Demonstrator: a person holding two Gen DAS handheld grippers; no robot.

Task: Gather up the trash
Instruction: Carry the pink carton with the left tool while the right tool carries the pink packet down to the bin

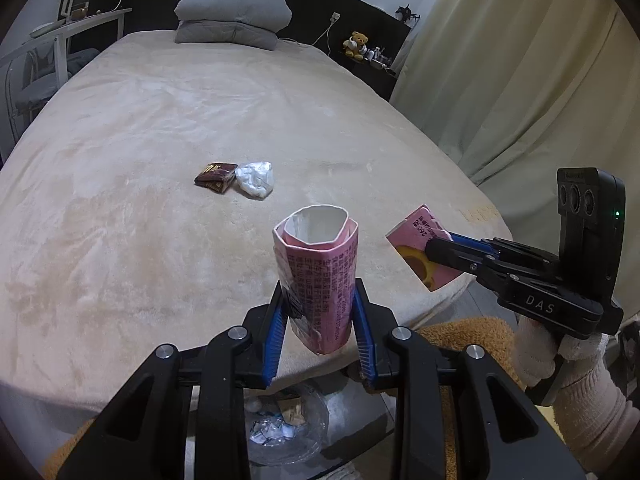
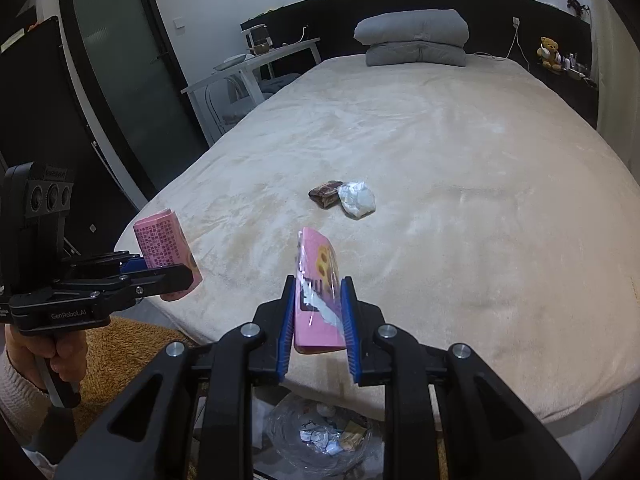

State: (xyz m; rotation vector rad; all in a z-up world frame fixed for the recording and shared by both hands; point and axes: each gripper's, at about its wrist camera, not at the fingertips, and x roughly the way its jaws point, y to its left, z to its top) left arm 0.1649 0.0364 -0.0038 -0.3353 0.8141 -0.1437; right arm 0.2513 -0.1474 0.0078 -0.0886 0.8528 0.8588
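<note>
Two pink packs gripped, both above the bed's near edge, bin below.
Left gripper (image 1: pixel 320 304) is clamped on the open pink tube (image 1: pixel 316 276), held upright; right gripper (image 2: pixel 318 320) is clamped on the flat pink pack (image 2: pixel 318 292), held edge-up. Clear-lined bin (image 1: pixel 288 428) sits on the floor just below the near bed (image 1: pixel 160 160) edge, already holding scraps. Suggest carrying each pack fully over the bin mouth before letting go, one at a time, low drop: the tube is light and could bounce off the rim. Brown wrapper (image 1: pixel 216 176) and white wad (image 1: pixel 256 178), touching mid-bed, remain to fetch.
</note>
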